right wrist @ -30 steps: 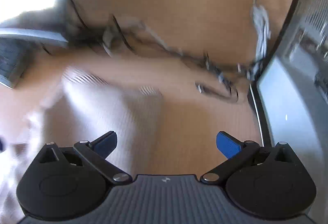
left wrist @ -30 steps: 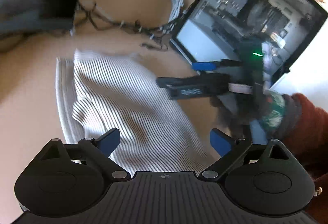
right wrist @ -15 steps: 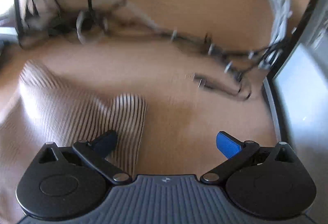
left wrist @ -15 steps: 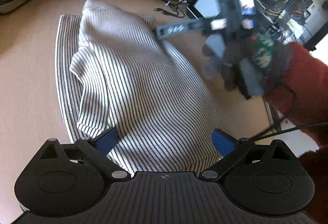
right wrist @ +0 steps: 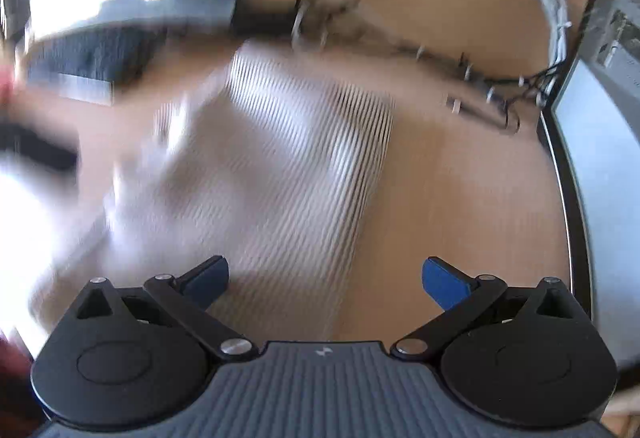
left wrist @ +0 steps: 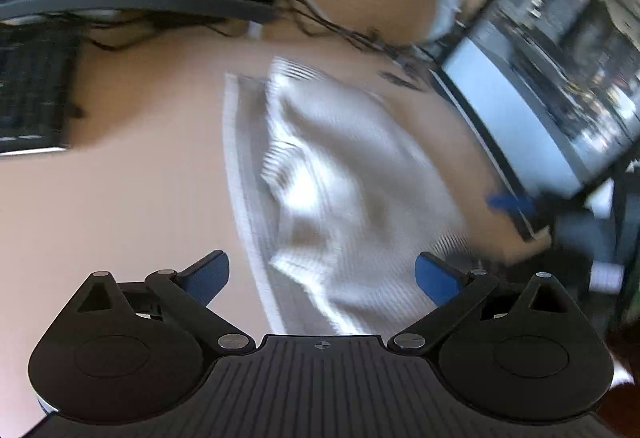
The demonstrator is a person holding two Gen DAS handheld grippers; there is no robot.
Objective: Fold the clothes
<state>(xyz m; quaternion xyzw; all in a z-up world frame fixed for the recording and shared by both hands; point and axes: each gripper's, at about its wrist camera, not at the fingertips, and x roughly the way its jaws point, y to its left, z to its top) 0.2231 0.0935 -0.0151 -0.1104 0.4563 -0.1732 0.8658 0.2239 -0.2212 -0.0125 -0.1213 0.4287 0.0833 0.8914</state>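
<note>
A folded white garment with thin dark stripes lies on the tan table, blurred by motion in both views. My left gripper stands open above the garment's near edge, with nothing between its blue-tipped fingers. At the right edge of the left wrist view the right gripper shows as a blurred blue and black shape beside the garment. In the right wrist view the striped garment fills the middle and left. My right gripper is open above its near right edge and grips nothing.
A computer case with a glass side stands to the right of the garment. A tangle of dark cables and a white cable bundle lie behind it. A dark keyboard sits at the left.
Both grippers have pulled back from the garment and both views are smeared by fast motion. The right gripper has moved from the garment's far corner to its right side. The garment lies as before.
</note>
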